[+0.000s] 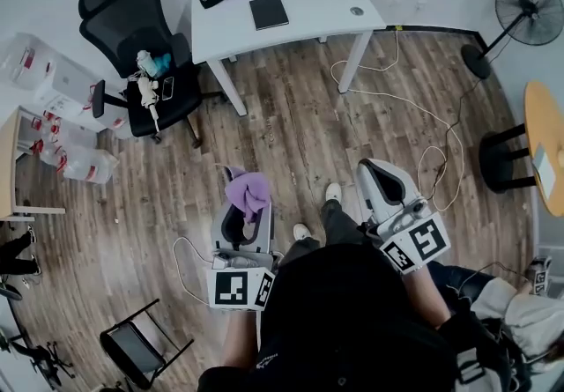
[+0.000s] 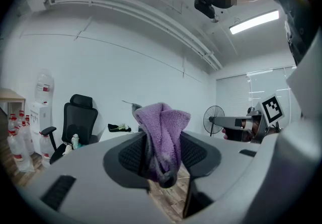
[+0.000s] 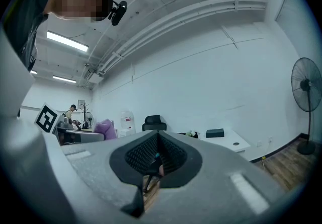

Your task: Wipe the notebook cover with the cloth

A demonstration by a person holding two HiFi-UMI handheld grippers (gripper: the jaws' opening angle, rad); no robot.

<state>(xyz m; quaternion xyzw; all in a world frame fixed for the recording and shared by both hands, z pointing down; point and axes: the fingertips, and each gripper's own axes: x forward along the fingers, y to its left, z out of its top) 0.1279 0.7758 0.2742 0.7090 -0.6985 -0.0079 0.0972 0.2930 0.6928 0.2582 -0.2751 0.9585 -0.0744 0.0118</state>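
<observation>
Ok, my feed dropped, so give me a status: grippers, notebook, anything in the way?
Left gripper shut on purple cloth. Right gripper shut, empty. Notebook on white table, ahead, out of reach. Cable lying in front of table.

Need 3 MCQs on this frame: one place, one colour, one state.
1. Where is the notebook? A chair; B desk; C floor
2. Cloth colour? A green; B white; C purple
3. Left claw state? A shut on cloth; B open, empty; C shut on notebook

1 B: head view shows it lying on the white desk.
2 C: it is purple in the head and left gripper views.
3 A: left gripper view shows the jaws pinching the cloth.
</observation>
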